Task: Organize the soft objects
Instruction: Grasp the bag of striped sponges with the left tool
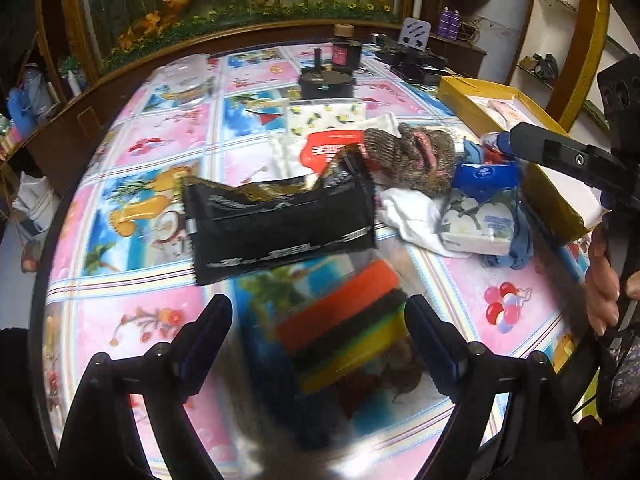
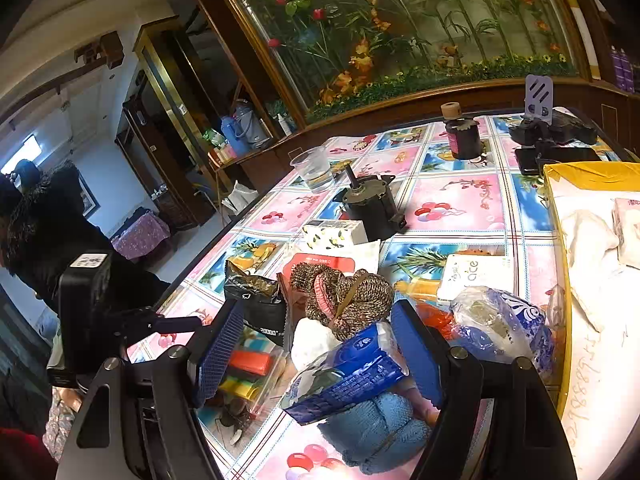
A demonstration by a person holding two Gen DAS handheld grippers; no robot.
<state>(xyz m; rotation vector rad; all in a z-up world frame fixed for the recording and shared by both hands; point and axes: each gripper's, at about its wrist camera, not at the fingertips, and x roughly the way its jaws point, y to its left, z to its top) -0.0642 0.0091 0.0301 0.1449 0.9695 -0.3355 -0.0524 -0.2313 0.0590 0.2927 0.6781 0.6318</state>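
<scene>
My left gripper (image 1: 318,312) is open just above a pack of coloured sponges (image 1: 344,320), orange on top, which lies between its fingers. Beyond it lie a black foil pouch (image 1: 280,220), a brown knitted piece (image 1: 412,156) and a floral tissue pack (image 1: 476,220). My right gripper (image 2: 316,336) is open around a blue tissue pack (image 2: 344,376) that rests on a blue knitted item (image 2: 372,432). The brown knit (image 2: 344,292), the pouch (image 2: 260,300) and the sponges (image 2: 248,372) lie beyond it. The yellow cardboard box (image 2: 560,240) at the right holds white cloths (image 2: 588,236).
On the flowered tablecloth (image 1: 160,168) stand a plastic cup (image 2: 314,168), a dark motor (image 2: 370,204), a dark bottle (image 2: 464,136) and black gear (image 2: 556,132). A crumpled blue bag (image 2: 504,324) and a white tissue pack (image 2: 476,276) lie near the box.
</scene>
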